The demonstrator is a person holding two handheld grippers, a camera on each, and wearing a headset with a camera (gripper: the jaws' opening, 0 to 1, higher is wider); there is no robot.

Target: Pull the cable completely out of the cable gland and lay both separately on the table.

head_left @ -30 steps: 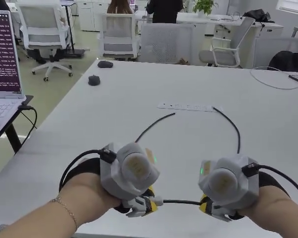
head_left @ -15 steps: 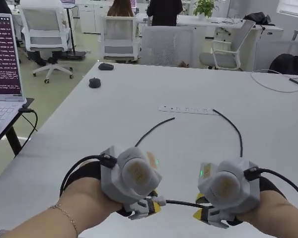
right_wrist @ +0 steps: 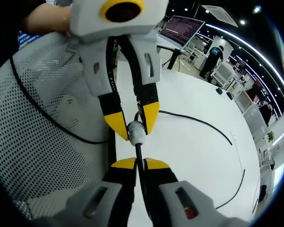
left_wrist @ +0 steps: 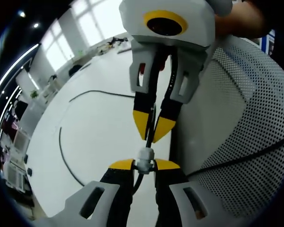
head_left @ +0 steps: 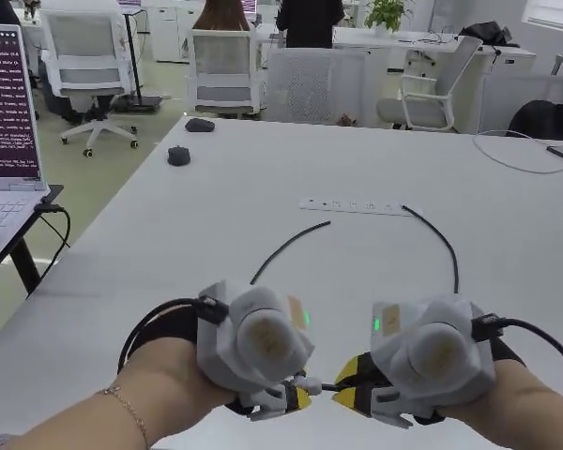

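Observation:
A small white cable gland (head_left: 307,383) sits on a black cable (head_left: 281,248) low over the white table's (head_left: 216,216) near edge. My left gripper (head_left: 296,398) is shut on the gland (left_wrist: 145,157), which sticks out just past its yellow tips. My right gripper (head_left: 349,384) faces it from the right, shut on the cable (right_wrist: 140,153) a short way from the gland (right_wrist: 136,131). The two grippers' tips nearly touch. The cable's loose length (left_wrist: 92,92) lies in arcs on the table beyond.
A white power strip (head_left: 352,204) lies mid-table with a black cord running from its right end. Two dark mice (head_left: 178,156) sit at the far left corner. A laptop (head_left: 5,112) stands on a side stand to the left. Office chairs (head_left: 223,66) stand behind the table.
My right gripper has moved left along the cable toward the left gripper, so the bare stretch of cable between them has shrunk to almost nothing. Both hands sit slightly lower.

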